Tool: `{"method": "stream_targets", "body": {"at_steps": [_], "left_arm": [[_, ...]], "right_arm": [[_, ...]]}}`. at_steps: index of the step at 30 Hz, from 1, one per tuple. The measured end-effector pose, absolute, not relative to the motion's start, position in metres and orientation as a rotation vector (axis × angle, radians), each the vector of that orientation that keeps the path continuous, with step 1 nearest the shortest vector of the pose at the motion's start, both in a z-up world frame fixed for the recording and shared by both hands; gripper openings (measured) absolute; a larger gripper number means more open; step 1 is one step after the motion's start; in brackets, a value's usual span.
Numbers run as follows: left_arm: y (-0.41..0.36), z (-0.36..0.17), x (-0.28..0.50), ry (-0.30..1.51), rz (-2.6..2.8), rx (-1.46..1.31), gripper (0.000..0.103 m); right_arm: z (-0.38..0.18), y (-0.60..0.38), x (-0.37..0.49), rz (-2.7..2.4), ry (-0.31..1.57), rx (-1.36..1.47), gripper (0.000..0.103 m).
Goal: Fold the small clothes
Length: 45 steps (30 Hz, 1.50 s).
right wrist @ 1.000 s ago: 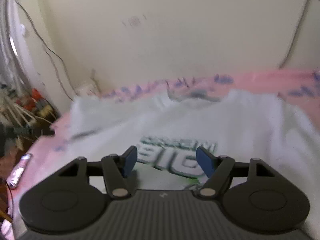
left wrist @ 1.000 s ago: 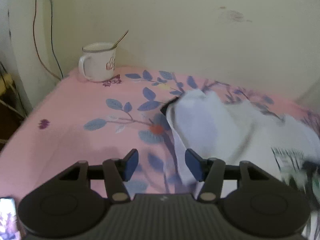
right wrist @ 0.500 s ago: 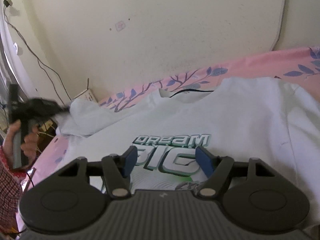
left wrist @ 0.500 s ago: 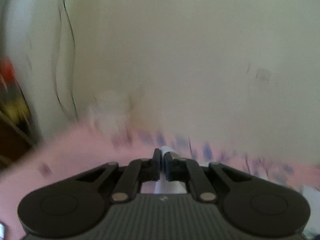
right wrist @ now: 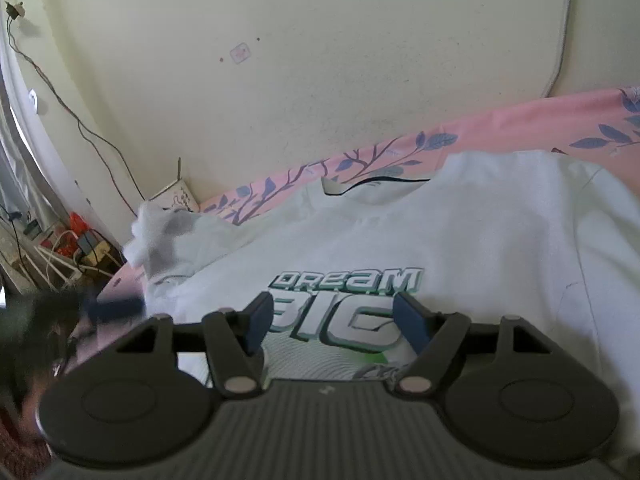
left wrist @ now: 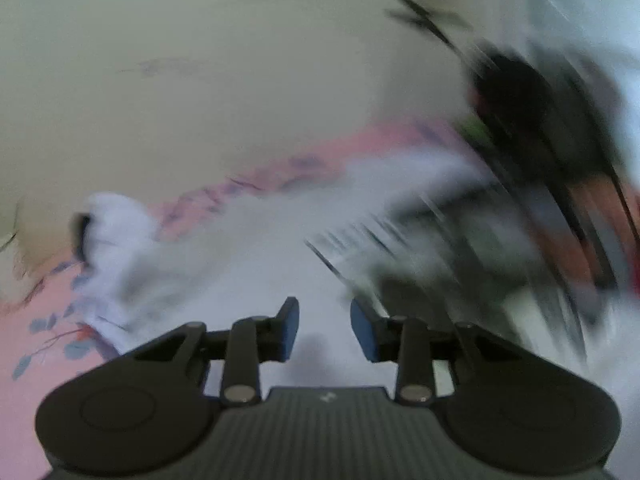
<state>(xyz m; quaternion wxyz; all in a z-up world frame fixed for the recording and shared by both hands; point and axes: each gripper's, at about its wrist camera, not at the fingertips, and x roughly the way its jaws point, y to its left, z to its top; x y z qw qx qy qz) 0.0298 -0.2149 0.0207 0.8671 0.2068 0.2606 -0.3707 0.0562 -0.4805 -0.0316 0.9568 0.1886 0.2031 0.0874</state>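
Note:
A white T-shirt (right wrist: 460, 240) with a "DREAM BIG" print lies face up on the pink flowered bedsheet (right wrist: 500, 128). Its left sleeve (right wrist: 168, 236) sits bunched and turned in toward the body. My right gripper (right wrist: 334, 312) hovers open over the print with nothing between its fingers. In the heavily blurred left wrist view, my left gripper (left wrist: 324, 316) is above the white T-shirt (left wrist: 260, 264), its jaws opening with no cloth between the pads. The bunched sleeve (left wrist: 116, 232) lies off to its left. The left gripper (right wrist: 112, 306) shows as a dark smear in the right wrist view.
A cream wall (right wrist: 320, 80) runs right behind the bed. Cables and a power strip (right wrist: 80, 248) clutter the floor past the bed's left end. A dark blurred mass (left wrist: 520, 120) fills the upper right of the left wrist view.
The left gripper was shut on the sleeve half a second ago; its jaws now stand apart and empty, and it has swung right over the shirt. The sleeve dropped bunched. The right gripper stayed put.

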Motion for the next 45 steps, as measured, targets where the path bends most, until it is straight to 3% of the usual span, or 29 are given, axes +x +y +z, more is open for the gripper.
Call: {"method": "stream_targets", "body": {"at_steps": [3, 9, 11, 15, 17, 22, 24, 25, 26, 27, 29, 30, 31, 32, 34, 37, 41, 43, 45], "left_arm": [[-0.198, 0.022, 0.017, 0.551, -0.785, 0.383, 0.032], [-0.131, 0.021, 0.082, 0.621, -0.412, -0.100, 0.029], [-0.107, 0.010, 0.093, 0.619, -0.318, -0.237, 0.029], [-0.062, -0.001, 0.100, 0.622, -0.225, -0.449, 0.028], [-0.046, 0.001, 0.096, 0.579, -0.161, -0.477, 0.028], [-0.020, 0.003, 0.089, 0.564, -0.055, -0.536, 0.028], [-0.015, 0.003, 0.088, 0.581, -0.048, -0.541, 0.028], [-0.018, 0.001, 0.090, 0.590, -0.052, -0.537, 0.028], [-0.018, 0.000, 0.090, 0.596, -0.056, -0.532, 0.028], [-0.018, 0.000, 0.089, 0.600, -0.062, -0.525, 0.029], [-0.019, -0.001, 0.087, 0.604, -0.075, -0.512, 0.029], [-0.020, -0.001, 0.085, 0.607, -0.079, -0.508, 0.029], [-0.020, -0.001, 0.086, 0.611, -0.083, -0.508, 0.030], [-0.020, -0.002, 0.088, 0.616, -0.087, -0.512, 0.030], [-0.019, -0.004, 0.091, 0.624, -0.096, -0.530, 0.030], [-0.015, -0.006, 0.091, 0.624, -0.088, -0.553, 0.030], [-0.011, -0.009, 0.092, 0.636, -0.069, -0.576, 0.030], [-0.011, -0.009, 0.093, 0.638, -0.064, -0.577, 0.031], [-0.012, -0.009, 0.093, 0.635, -0.056, -0.569, 0.031]], "right_arm": [[-0.032, -0.480, 0.057, 0.176, 0.412, 0.382, 0.069], [-0.028, -0.474, 0.059, 0.150, 0.428, 0.342, 0.069], [-0.011, -0.461, 0.062, 0.196, 0.435, 0.300, 0.057], [0.063, -0.391, 0.074, 0.397, 0.358, 0.124, 0.055], [0.094, -0.339, 0.097, 0.478, 0.363, 0.012, 0.049], [0.110, -0.227, 0.187, 0.514, 0.490, -0.194, 0.029], [0.097, -0.194, 0.227, 0.469, 0.592, -0.225, 0.029], [0.088, -0.182, 0.248, 0.432, 0.651, -0.230, 0.035], [0.079, -0.174, 0.267, 0.390, 0.706, -0.228, 0.050], [0.069, -0.169, 0.282, 0.351, 0.748, -0.233, 0.057], [0.050, -0.164, 0.305, 0.280, 0.799, -0.303, 0.058], [0.040, -0.165, 0.312, 0.231, 0.820, -0.347, 0.056], [0.030, -0.168, 0.319, 0.196, 0.852, -0.373, 0.044], [0.025, -0.172, 0.320, 0.177, 0.856, -0.394, 0.020], [0.032, -0.178, 0.312, 0.203, 0.802, -0.379, 0.005], [0.077, -0.185, 0.281, 0.427, 0.642, -0.180, 0.002], [0.126, -0.208, 0.215, 0.830, 0.312, -0.032, 0.003], [0.125, -0.217, 0.213, 0.809, 0.336, -0.063, 0.004], [0.110, -0.222, 0.227, 0.608, 0.411, -0.152, 0.015]]}}
